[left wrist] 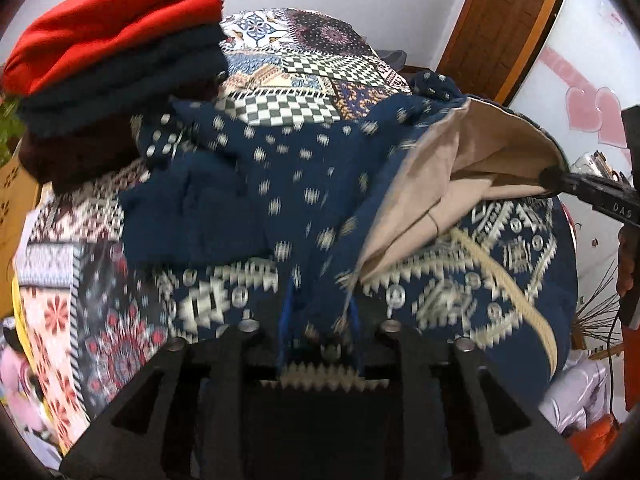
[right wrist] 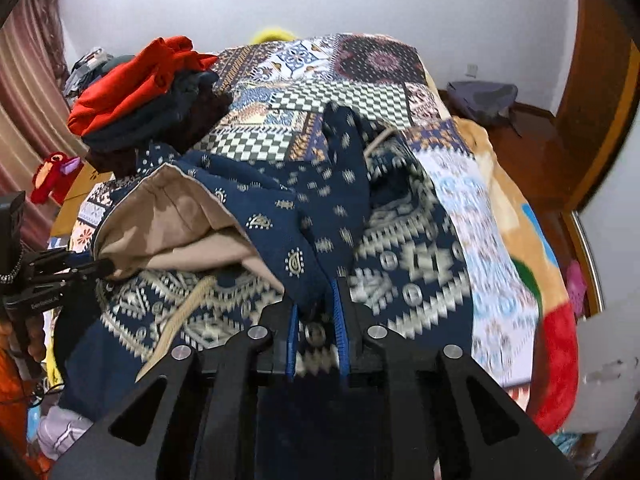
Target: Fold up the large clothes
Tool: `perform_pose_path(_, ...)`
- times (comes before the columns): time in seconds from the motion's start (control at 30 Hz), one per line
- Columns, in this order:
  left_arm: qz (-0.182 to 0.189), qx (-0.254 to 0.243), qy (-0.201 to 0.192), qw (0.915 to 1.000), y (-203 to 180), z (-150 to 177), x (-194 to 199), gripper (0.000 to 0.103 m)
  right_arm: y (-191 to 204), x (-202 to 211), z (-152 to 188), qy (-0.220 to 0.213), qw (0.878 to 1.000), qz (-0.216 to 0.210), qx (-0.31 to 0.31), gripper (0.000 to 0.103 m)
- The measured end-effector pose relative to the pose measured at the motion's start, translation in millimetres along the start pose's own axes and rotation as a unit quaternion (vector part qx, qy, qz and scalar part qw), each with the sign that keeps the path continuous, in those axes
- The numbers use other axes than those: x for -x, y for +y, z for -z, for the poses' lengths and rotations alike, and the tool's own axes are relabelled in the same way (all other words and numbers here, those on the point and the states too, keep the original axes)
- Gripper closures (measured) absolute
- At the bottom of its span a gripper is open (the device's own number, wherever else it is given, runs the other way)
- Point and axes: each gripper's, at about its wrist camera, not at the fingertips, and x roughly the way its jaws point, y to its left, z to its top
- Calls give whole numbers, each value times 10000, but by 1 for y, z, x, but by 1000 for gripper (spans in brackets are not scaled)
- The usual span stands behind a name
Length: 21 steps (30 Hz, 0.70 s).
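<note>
My left gripper [left wrist: 320, 320] and right gripper [right wrist: 316, 312] are matt black plastic with shiny metal pins and ribbed blue pads [right wrist: 339, 320]. The garment [left wrist: 256, 196] is soft navy printed cloth with a plain beige lining [left wrist: 472, 152], matt all over. Bedspread [right wrist: 340, 96] is smooth printed cotton-looking fabric. The stack [left wrist: 112, 52] looks like thick fuzzy knit. Door [left wrist: 496, 20] is glossy brown wood.

Home bedroom, quilted bed [right wrist: 352, 80], curtains [right wrist: 28, 80]
</note>
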Motion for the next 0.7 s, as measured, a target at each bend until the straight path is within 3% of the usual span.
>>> perform_pose_path(0.2,-198,73,-329,9992,6,6,31,73,-3,29,-9,-241,9992,-264,-173,85)
perform_pose_path(0.3,-401,68,-675,9969,12,-6,53,68,-2,38,-24,-540,9979,-290,-193,69)
perform_pose_path(0.37,-551,71,-905,9943,17,-20,62,59,-1,39,-41,-696,9967,-357,-220,66)
perform_pose_path(0.53,-571,31,-1099,9923,28,-65,58,55,-4,14,-78,-624,9955,-628,-345,58)
perform_pose_path(0.7,-417,-147,-939,9946,24,-103,25,51,-7,-28,-106,-270,9947,-909,-394,54)
